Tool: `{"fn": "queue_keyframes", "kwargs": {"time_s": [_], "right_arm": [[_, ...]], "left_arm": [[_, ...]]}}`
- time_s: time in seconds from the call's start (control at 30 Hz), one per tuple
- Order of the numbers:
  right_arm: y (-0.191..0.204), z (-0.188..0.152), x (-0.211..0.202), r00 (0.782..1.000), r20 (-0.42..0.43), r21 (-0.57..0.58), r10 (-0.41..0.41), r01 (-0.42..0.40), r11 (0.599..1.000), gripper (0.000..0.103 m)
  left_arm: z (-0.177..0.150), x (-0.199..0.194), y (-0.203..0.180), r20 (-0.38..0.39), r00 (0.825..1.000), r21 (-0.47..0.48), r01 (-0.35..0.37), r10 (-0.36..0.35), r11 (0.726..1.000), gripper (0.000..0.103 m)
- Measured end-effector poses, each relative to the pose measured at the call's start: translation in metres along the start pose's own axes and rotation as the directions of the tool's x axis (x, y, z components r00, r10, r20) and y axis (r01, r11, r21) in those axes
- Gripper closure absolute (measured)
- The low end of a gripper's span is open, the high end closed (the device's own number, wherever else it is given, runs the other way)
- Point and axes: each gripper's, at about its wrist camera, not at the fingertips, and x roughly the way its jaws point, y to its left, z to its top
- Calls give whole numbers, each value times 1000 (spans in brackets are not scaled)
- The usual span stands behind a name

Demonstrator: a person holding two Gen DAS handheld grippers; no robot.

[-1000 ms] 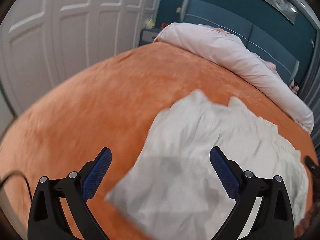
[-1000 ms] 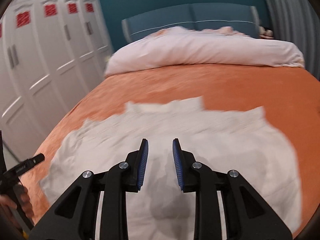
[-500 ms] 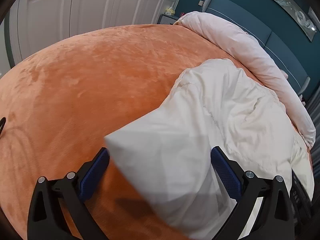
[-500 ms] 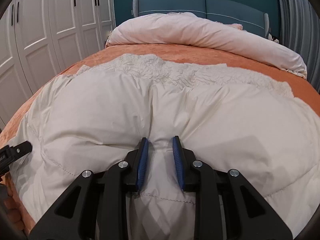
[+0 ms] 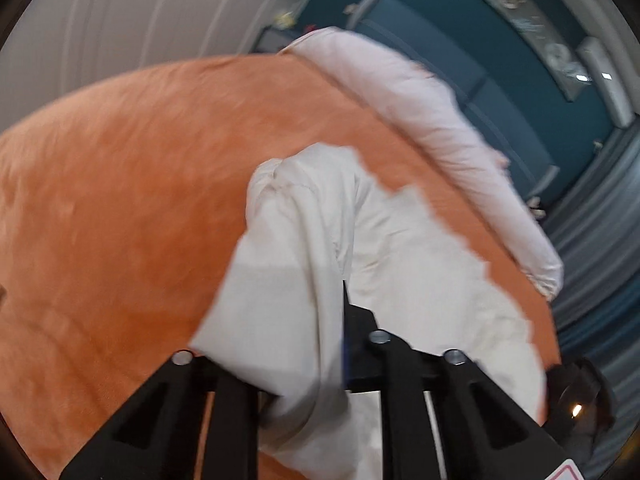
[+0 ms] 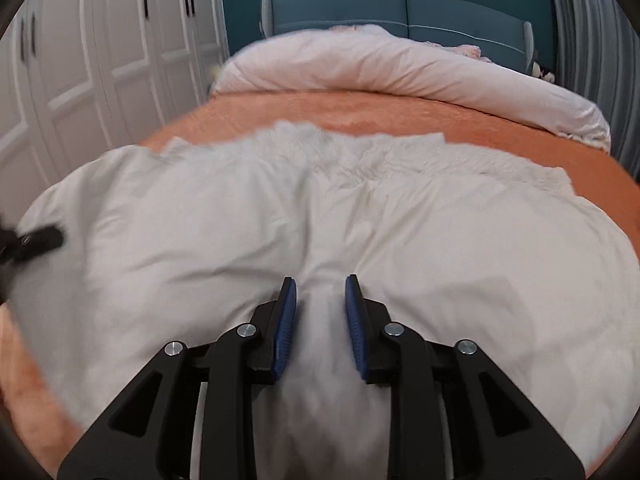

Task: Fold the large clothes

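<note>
A large white padded garment (image 6: pixel 400 232) lies spread on the orange bed cover (image 6: pixel 440 120), its fleecy edge toward the pillows. My right gripper (image 6: pixel 320 312) is shut on a pinched ridge of the garment's near hem. In the left wrist view my left gripper (image 5: pixel 316 344) is shut on a bunched corner of the same garment (image 5: pixel 288 280), which drapes over the jaws and hides the left pad. The cloth hangs lifted above the orange cover (image 5: pixel 120 208). The left gripper also shows at the left edge of the right wrist view (image 6: pixel 32 240).
A rolled pale pink duvet (image 6: pixel 400 68) lies across the head of the bed before a blue headboard (image 6: pixel 400 12). White wardrobe doors (image 6: pixel 100 60) run along the left side. Grey curtains (image 5: pixel 600 220) hang at the right.
My left gripper was open around the garment's corner and has now closed on it and lifted it. My right gripper keeps its hold on the hem; the view has shifted slightly.
</note>
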Motion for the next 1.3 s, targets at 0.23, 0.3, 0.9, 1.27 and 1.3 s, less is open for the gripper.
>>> {"fn": "queue_keyframes", "kwargs": {"time_s": [0.23, 0.3, 0.9, 1.27, 1.3], "right_arm": [[-20, -51, -43, 997, -71, 15, 43, -42, 999, 85], [-23, -61, -39, 995, -83, 9, 50, -49, 999, 86], [-121, -98, -149, 984, -93, 147, 151, -137, 980, 84], [-215, -137, -211, 991, -120, 351, -61, 100, 931, 84], [-219, -138, -209, 991, -119, 381, -54, 96, 920, 84]], "left_arm": [[2, -59, -69, 59, 991, 95, 113, -119, 989, 98], [-4, -69, -91, 63, 988, 136, 129, -139, 982, 98], [-106, -7, -292, -239, 935, 503, 350, -262, 790, 99], [-227, 89, -321, -377, 923, 633, 315, -74, 707, 99], [-233, 94, -323, -369, 928, 647, 298, -54, 702, 99]]}}
